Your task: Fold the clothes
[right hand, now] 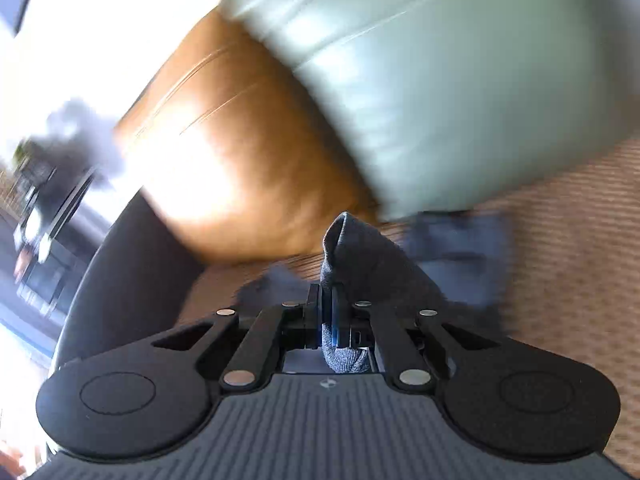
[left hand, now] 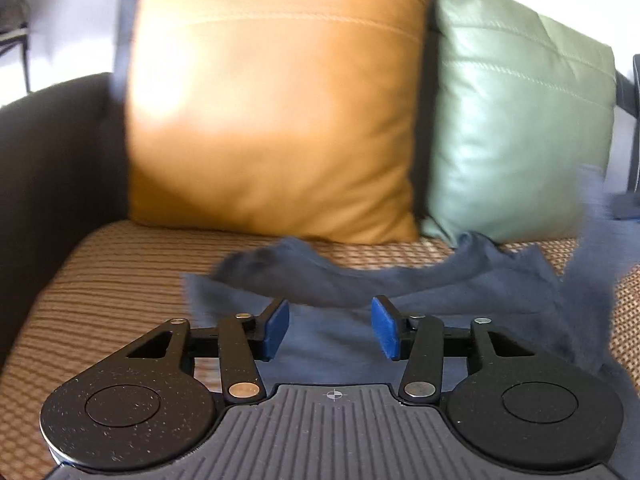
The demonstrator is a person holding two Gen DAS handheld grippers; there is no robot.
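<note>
Left wrist view: the left gripper hovers with blue pads spread, nothing between them, over a soft dark-blue garment rumpled on the ribbed brown sofa seat, in front of a smooth tan leather cushion and a green one.

Right wrist view, blurred: the right gripper pinches a fold of the garment, lifted before the tan cushion.

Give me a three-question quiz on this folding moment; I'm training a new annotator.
1. True or false: the right gripper is shut on the blue garment.
2. Which cushion sits further left in the left wrist view? A) orange cushion B) green cushion
3. Fill in: the left gripper has its jaws ____.

Key: 1 true; 2 A; 3 open, nothing pinched between them.
</note>
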